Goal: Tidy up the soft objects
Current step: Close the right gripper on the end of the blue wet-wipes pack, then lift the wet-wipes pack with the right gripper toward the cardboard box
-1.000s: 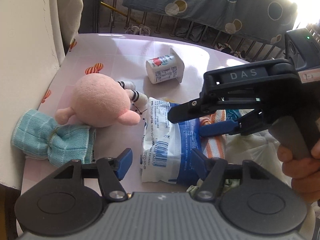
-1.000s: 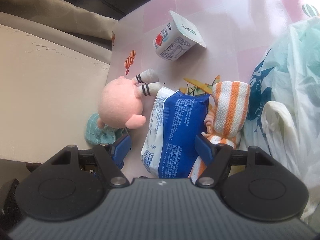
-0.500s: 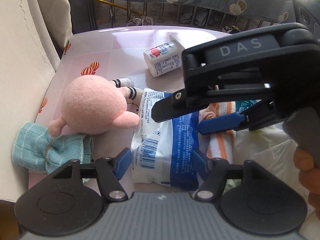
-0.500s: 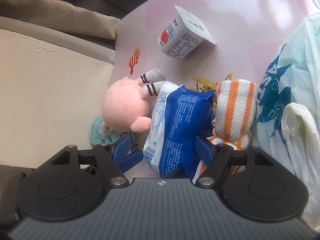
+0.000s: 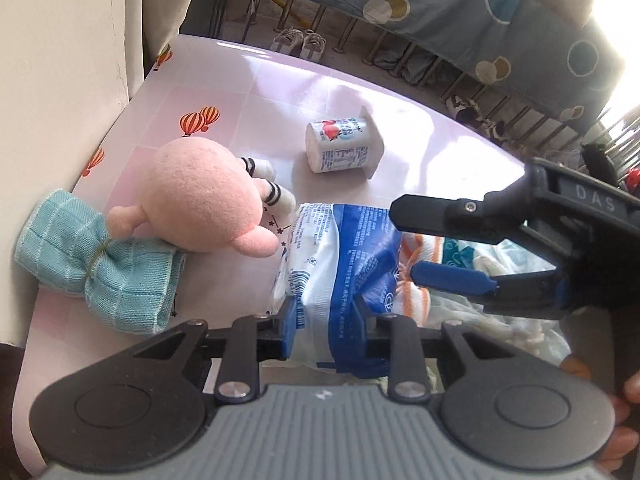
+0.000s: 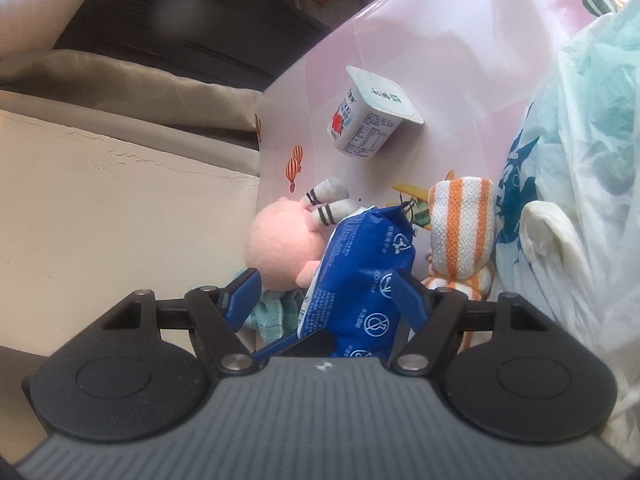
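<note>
Around the blue-and-white packet (image 5: 340, 264) room is tight: the pink plush toy (image 5: 200, 204) crowds one long side, the orange-striped cloth (image 6: 460, 224) and plastic bags (image 6: 580, 160) the other. Beyond the packet, bare pink tabletop (image 5: 280, 92) lies open around the tipped yogurt cup (image 5: 340, 152).

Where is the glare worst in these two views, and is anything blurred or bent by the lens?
Left wrist view: sunlight blows out the top right corner, and a bright sheen lies on the pink table; the railings bow with the fisheye. Right wrist view: the table's far end washes out white, the plastic bag is bright, a smudge blurs the dark upper left, and the wall edge curves.
</note>
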A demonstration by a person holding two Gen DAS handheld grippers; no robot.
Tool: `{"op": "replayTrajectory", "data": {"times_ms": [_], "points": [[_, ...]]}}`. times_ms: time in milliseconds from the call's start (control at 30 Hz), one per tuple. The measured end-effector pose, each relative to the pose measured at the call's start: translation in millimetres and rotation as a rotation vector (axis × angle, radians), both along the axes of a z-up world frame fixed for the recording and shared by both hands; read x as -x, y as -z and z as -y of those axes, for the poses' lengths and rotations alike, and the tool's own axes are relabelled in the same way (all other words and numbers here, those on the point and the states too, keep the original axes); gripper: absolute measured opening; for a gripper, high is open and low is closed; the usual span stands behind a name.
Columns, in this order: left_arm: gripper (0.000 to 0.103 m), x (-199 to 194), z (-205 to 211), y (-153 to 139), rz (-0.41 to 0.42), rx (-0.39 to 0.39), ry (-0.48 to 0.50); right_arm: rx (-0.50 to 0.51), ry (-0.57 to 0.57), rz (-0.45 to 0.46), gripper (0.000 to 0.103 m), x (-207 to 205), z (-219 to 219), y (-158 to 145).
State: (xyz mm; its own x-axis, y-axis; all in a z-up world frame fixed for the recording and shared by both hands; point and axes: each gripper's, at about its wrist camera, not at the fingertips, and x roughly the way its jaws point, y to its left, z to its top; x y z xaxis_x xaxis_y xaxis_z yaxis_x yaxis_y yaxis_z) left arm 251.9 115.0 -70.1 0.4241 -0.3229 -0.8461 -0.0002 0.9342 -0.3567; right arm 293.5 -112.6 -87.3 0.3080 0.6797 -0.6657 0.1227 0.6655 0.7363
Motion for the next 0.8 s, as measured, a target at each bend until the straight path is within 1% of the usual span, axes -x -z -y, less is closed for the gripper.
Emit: {"op": "replayTrajectory", "data": {"times_ms": [67, 200, 300, 333, 367, 433, 467, 533, 600, 700, 733, 800], "points": [[0.028, 4.8, -3.8, -5.1, -0.004, 0.035, -0.015, -0.005, 0.010, 0.011, 0.072, 4.3, 4.7, -5.4], [0.028, 18.5, -8.3, -12.9, -0.005, 0.123, -0.036, -0.001, 0.019, 0.001, 0.072, 15.9, 10.1, -9.3], [0.028, 31.8, -8.8, -20.5, 0.005, 0.187, -0.030, -0.034, 0.023, -0.018, 0.071, 26.2, 13.0, -7.8], [0.028, 36.9, -8.2, -23.5, 0.012, 0.203, -0.025, -0.048, 0.025, -0.023, 0.067, 30.2, 13.6, -7.1], [0.028, 41.9, -7.6, -27.0, 0.018, 0.214, -0.020, -0.068, 0.027, -0.024, 0.054, 34.1, 13.9, -6.8], [0.028, 52.9, -6.2, -33.0, 0.044, 0.204, -0.016, -0.100, 0.022, -0.015, 0.050, 42.2, 14.1, -10.1], [0.029, 58.0, -5.5, -35.7, 0.061, 0.201, -0.011, -0.100, 0.016, 0.002, 0.046, 47.0, 13.4, -14.4], [0.030, 66.8, -3.1, -38.8, 0.080, 0.198, 0.000, -0.093, 0.008, 0.032, 0.041, 56.9, 14.7, -23.6], [0.033, 75.9, -0.5, -41.6, 0.105, 0.194, 0.018, -0.079, 0.002, 0.040, 0.037, 64.0, 17.2, -31.2], [0.035, 92.1, -0.7, -44.1, 0.131, 0.204, 0.029, -0.024, -0.014, 0.045, 0.033, 70.5, 23.6, -44.8], [0.038, 96.7, -2.4, -43.9, 0.141, 0.204, 0.027, -0.001, -0.019, 0.049, 0.033, 72.7, 25.8, -48.9], [0.038, 105.7, -5.7, -41.6, 0.151, 0.193, 0.018, 0.036, -0.031, 0.048, 0.032, 77.2, 30.0, -55.9]]}}
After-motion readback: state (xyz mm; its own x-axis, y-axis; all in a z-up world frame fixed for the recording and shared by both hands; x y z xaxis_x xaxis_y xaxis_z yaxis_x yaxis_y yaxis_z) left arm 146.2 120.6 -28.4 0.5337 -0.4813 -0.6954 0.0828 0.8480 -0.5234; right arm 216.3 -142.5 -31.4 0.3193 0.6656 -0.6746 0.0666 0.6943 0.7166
